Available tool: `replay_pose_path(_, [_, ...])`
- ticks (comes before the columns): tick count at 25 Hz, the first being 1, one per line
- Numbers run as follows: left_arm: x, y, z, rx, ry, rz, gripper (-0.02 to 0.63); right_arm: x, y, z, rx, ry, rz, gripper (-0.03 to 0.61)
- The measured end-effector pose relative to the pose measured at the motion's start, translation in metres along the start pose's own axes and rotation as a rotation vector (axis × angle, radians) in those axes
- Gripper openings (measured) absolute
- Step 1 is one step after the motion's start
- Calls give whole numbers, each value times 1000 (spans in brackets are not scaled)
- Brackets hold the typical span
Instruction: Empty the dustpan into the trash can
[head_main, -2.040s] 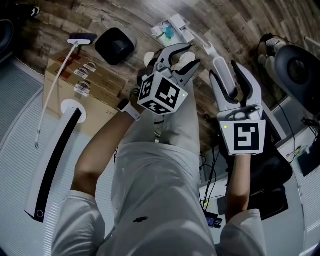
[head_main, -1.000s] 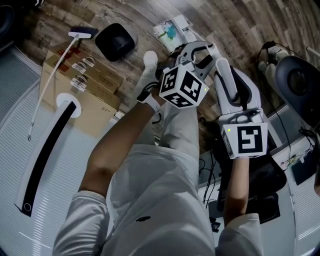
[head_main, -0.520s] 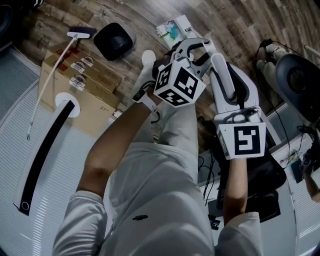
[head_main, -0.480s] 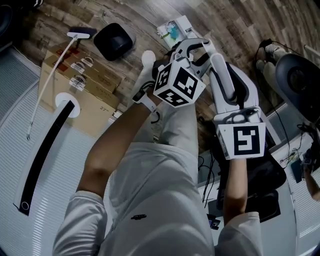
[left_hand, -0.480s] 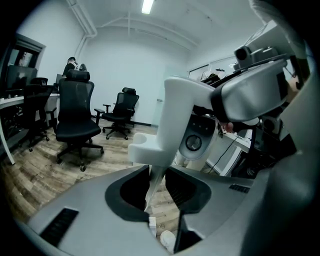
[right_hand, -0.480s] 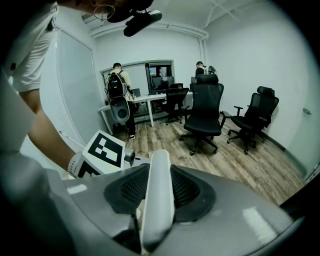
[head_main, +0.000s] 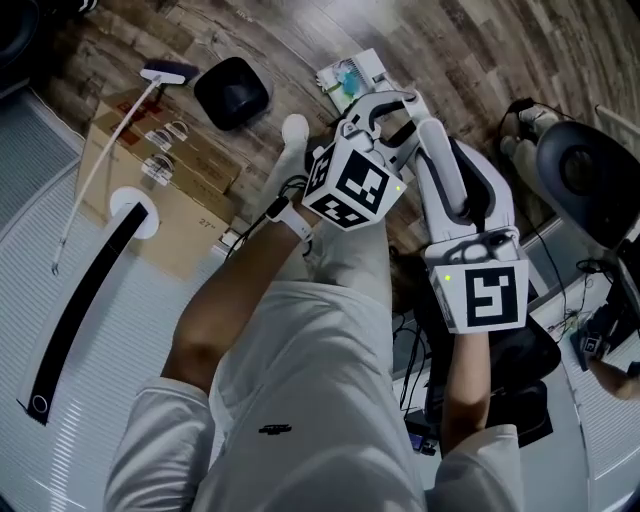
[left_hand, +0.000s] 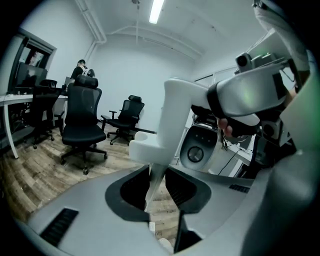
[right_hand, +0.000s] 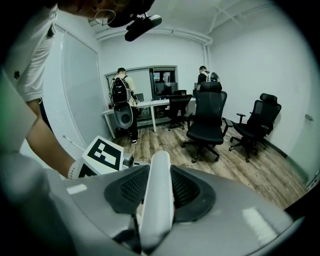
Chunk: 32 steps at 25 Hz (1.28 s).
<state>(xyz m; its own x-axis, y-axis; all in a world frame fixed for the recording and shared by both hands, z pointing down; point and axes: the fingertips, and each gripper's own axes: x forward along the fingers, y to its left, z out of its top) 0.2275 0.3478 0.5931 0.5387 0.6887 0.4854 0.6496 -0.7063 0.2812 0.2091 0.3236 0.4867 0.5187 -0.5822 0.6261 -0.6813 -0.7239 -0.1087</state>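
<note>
While trash can (head_main: 232, 92) stands apart, right gripper (right_hand: 158, 186) jaws clamp white handle (head_main: 438, 160); left gripper (left_hand: 156, 186) jaws pinch end.

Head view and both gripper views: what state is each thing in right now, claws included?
left claw: shut on the dustpan handle.
right claw: shut on a white rod, apparently the same handle.
dustpan: seems to carry litter, not yet tipped, off to one side of the trash can.
trash can: upright on the floor, top looks open.
broom: idle by the cardboard box, in neither claw.
</note>
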Motion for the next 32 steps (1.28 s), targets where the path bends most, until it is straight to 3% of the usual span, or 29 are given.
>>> replay_pose_path(5, [-20, 8, 23, -27, -38, 21, 104, -8, 5, 20, -16, 21, 0, 140])
replay_pose_path(11, [-46, 19, 50, -48, -74, 66, 104, -14, 20, 57, -19, -47, 24, 140])
replay_pose_path(32, [-135, 51, 124, -83, -173, 173, 106, -31, 75, 156, -50, -101, 84, 140])
